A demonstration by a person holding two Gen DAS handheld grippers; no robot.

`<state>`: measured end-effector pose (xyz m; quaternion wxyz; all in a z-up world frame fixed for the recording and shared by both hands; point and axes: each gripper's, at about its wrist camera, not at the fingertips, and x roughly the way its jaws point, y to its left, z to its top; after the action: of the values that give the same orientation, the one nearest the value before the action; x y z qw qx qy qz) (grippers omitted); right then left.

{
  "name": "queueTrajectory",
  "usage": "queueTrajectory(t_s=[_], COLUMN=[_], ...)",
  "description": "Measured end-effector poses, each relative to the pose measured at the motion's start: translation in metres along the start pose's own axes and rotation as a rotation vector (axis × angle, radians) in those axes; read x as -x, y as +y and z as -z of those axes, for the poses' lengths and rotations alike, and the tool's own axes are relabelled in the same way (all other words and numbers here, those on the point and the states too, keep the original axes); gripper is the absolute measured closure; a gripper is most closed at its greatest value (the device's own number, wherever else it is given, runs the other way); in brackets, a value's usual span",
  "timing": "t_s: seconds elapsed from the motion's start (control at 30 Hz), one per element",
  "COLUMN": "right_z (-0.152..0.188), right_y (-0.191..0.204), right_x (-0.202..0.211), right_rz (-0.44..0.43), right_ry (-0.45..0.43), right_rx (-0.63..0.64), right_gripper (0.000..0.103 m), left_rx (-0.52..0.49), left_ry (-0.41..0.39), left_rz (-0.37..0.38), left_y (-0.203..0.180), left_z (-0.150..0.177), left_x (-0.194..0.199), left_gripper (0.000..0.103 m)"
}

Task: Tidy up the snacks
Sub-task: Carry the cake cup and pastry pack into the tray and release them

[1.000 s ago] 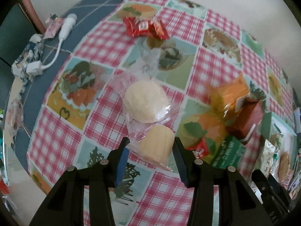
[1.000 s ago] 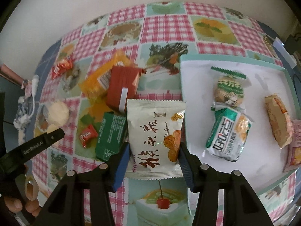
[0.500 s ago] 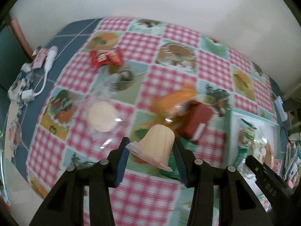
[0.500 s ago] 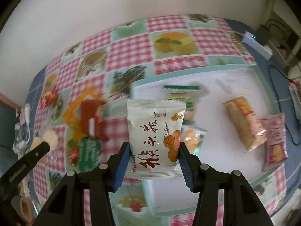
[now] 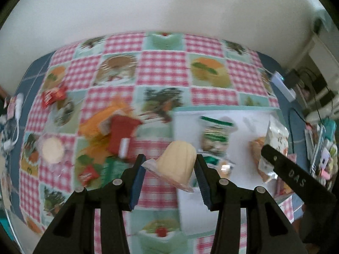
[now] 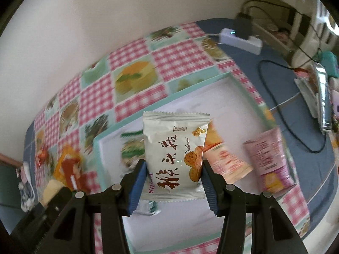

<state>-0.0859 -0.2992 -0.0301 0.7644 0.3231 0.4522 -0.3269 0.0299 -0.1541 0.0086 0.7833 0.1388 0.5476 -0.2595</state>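
My left gripper [image 5: 169,176] is shut on a cream jelly cup [image 5: 177,164], held tilted in the air over the left edge of the white tray [image 5: 190,211]. In the right wrist view my right gripper [image 6: 173,183] is shut on a white snack packet with brown lettering [image 6: 174,158], hanging above the white tray [image 6: 169,222]. The other gripper's black finger [image 5: 296,180] crosses the right side of the left wrist view. On the tray lie a green-striped packet [image 5: 216,131], an orange-pink packet [image 6: 224,160] and a pink packet [image 6: 269,160].
Loose on the checked tablecloth [image 5: 163,69], left of the tray: a red box [image 5: 120,135] on orange packets, a second jelly cup [image 5: 53,150], red candies [image 5: 53,95], a green packet [image 5: 114,167]. A white power strip [image 6: 241,39] and cables lie at the far right.
Both grippers have swung right with their loads. The jelly cup left the tablecloth by its twin and now hangs at the tray's edge. The white packet moved further over the tray.
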Motion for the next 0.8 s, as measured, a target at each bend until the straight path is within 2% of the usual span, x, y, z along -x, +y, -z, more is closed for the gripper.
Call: queueTrajectory(t_s=[0.33,0.8], right_z=[-0.024,-0.044], right_y=[-0.045,-0.076], right_x=[-0.005,-0.03], right_rz=[0.018,0.046], right_ry=[-0.022,-0.01], right_rx=[-0.098,-0.156], right_gripper=[0.048,0.048], left_rx=[-0.128,-0.15], left_ry=[0.073,0.112], left_rz=[0.041,0.062], left_y=[-0.073,-0.099], left_z=[-0.002,-0.017], left_x=[-0.035,-0.069], left_gripper=[0.055,0.055])
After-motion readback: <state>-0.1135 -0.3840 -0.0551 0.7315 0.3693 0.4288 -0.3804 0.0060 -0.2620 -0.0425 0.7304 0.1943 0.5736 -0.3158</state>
